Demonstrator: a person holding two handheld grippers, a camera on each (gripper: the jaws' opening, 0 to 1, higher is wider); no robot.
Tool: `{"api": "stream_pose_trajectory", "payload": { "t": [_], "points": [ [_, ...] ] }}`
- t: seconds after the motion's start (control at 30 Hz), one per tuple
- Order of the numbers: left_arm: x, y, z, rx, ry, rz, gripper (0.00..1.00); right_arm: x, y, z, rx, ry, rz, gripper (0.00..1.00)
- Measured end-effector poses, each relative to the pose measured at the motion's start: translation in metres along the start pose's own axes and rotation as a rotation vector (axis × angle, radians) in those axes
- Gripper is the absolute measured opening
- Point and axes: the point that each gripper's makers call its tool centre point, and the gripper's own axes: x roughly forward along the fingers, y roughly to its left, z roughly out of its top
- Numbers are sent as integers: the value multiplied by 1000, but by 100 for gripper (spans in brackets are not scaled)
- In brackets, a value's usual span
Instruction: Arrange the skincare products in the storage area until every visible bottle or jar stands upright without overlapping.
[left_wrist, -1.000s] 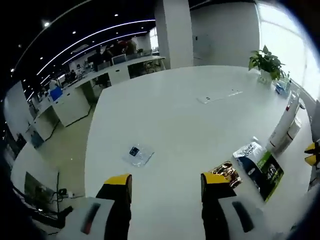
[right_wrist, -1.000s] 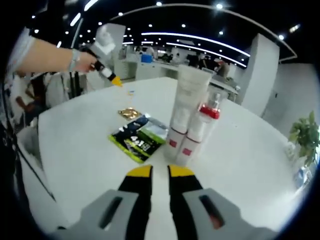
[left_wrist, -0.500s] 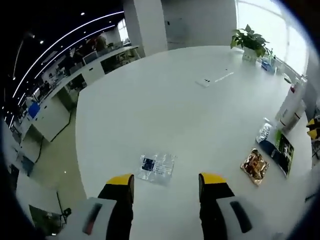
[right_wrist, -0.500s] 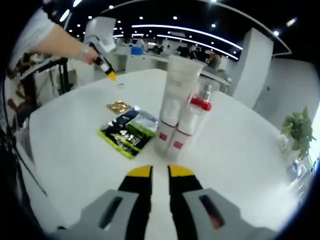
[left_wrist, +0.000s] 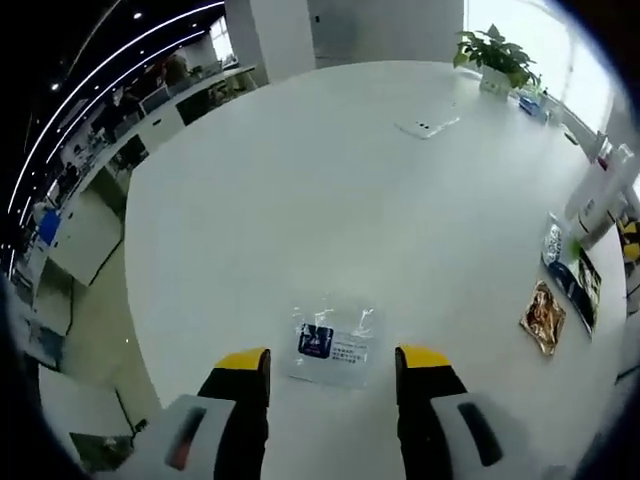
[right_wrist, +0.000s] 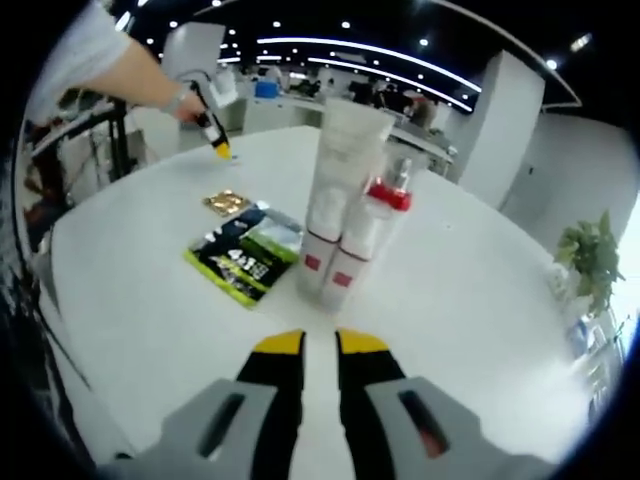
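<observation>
**Two containers upright, sachets still lying flat**

On the white worktop (left_wrist: 300, 200), one tube (right_wrist: 335, 190) and one red-capped bottle (right_wrist: 365, 235) stand upright, touching, at the far right. Three flat packs lie apart: a clear sachet (left_wrist: 333, 342) between the left hand-held gripper's (left_wrist: 332, 362) spread jaws, a gold sachet (left_wrist: 542, 318), and a green pouch (right_wrist: 243, 256). The right hand-held gripper (right_wrist: 320, 345) is clenched, empty. Little seems left, judging so.
</observation>
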Motion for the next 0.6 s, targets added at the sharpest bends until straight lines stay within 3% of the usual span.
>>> {"api": "stream_pose_trajectory", "payload": {
  "t": [0.13, 0.47, 0.6],
  "points": [
    [7, -3, -6, 6, 47, -28, 52, -1, -5, 1, 16, -3, -8, 11],
    [11, -5, -4, -17, 74, -96, 49, -3, -17, -12, 25, 30, -31, 11],
    [10, -7, -5, 9, 75, -100, 48, -6, -19, -16, 25, 40, -37, 11]
  ]
}}
